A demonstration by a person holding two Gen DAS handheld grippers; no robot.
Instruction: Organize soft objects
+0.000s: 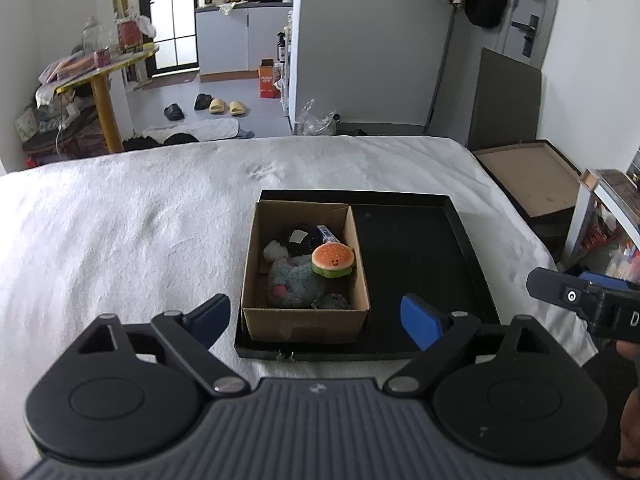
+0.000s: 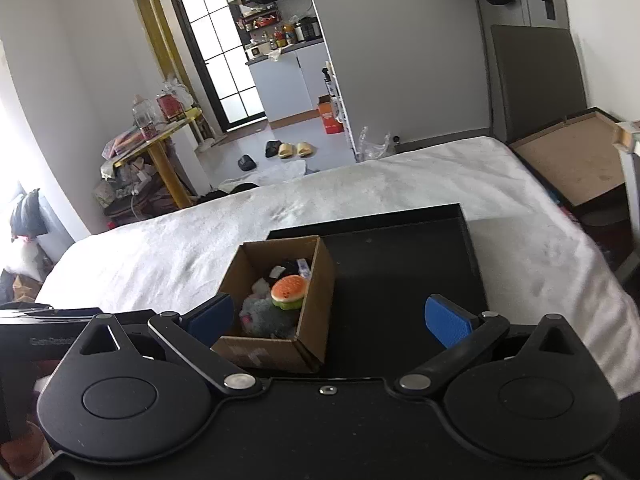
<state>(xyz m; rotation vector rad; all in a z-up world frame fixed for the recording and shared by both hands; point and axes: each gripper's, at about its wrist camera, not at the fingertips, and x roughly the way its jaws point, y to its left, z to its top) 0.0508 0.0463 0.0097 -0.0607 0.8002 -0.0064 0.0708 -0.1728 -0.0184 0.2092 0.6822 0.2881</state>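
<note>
1. Left wrist view: left gripper [image 1: 316,316] with blue pads spread wide, nothing between them, poised above the near edge of the shallow black rectangular tray [image 1: 460,236].
2. Lay on the white fuzzy bedspread [image 1: 120,232]: that tray, with an open brown cardboard box [image 1: 304,320] set in its left half; right half of the tray bare.
3. Packed inside the box: a small plush hamburger toy [image 1: 333,260] with an orange bun and a smiling face on top, leaning against the right wall; a grey fluffy plush toy [image 1: 294,282] under and left of it; a black soft item with a white label [image 1: 298,236] at the back; a small white fluffy piece [image 1: 273,250] at the left.
4. Seen at the right edge: part of the other black gripper [image 1: 580,300], clear of the tray.
5. Right wrist view: right gripper [image 2: 332,320] likewise opened wide and empty, raised over the tray's [image 2: 400,280] near side.
6. Showed the cardboard box [image 2: 316,292] just beside the left fingertip [image 2: 210,318], not touched; hamburger toy [image 2: 289,292] and grey plush [image 2: 266,314] resting inside it.
</note>
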